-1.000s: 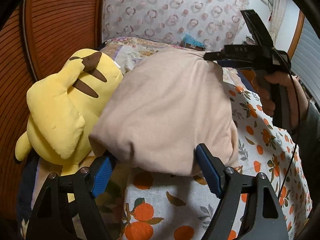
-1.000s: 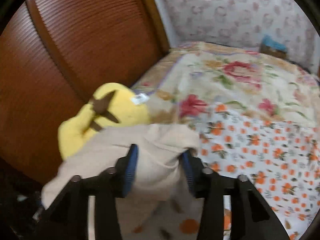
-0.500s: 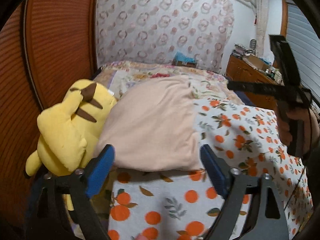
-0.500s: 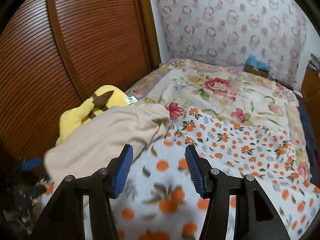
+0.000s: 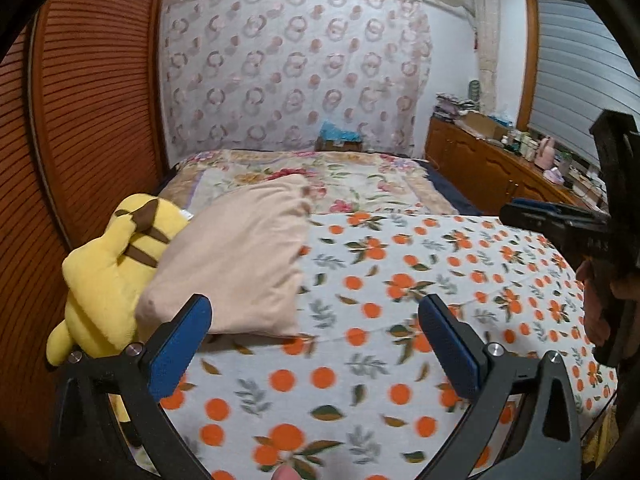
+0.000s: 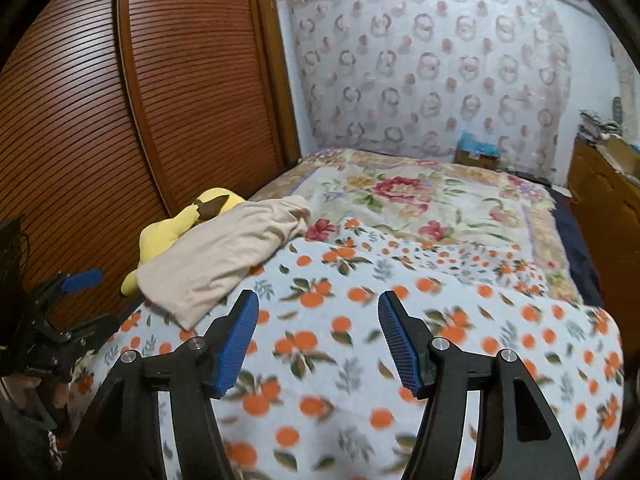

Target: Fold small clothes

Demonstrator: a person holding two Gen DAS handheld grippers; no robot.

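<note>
Tongs of the left hand, the left tongs [image 5: 314, 334], fill the bottom of the left wrist view, their blue pads spread wide and still opening, with nothing between them but the orange-print blanket [image 5: 400, 280] on the bed. The beige garment [image 5: 236, 260] lies folded on the blanket's left edge, just beyond the left pad, leaning against the yellow plush toy [image 5: 108, 276] that sits by the slatted wooden door [image 5: 84, 120]. This view alone shows the right side of the room: a wooden cabinet [image 5: 480, 168] cluttered on top, a window blind [image 5: 580, 64], and at the right border the right tongs [image 5: 524, 210] seen side-on, with the person's hand [image 5: 600, 304] on the grip below them.

From the right wrist view, the right tongs [image 6: 318, 336] hang over the orange-print blanket [image 6: 400, 320], jaws apart and opening, holding nothing. Here the beige garment [image 6: 224, 256] appears farther off, up and to the left, and its creased top layer and loose far end are plainer. The yellow plush toy [image 6: 176, 224] is mostly hidden behind it. Only this view shows the floral quilt [image 6: 420, 200] broadly, and at the left border the left tongs [image 6: 76, 280] from outside, one blue pad showing.
</note>
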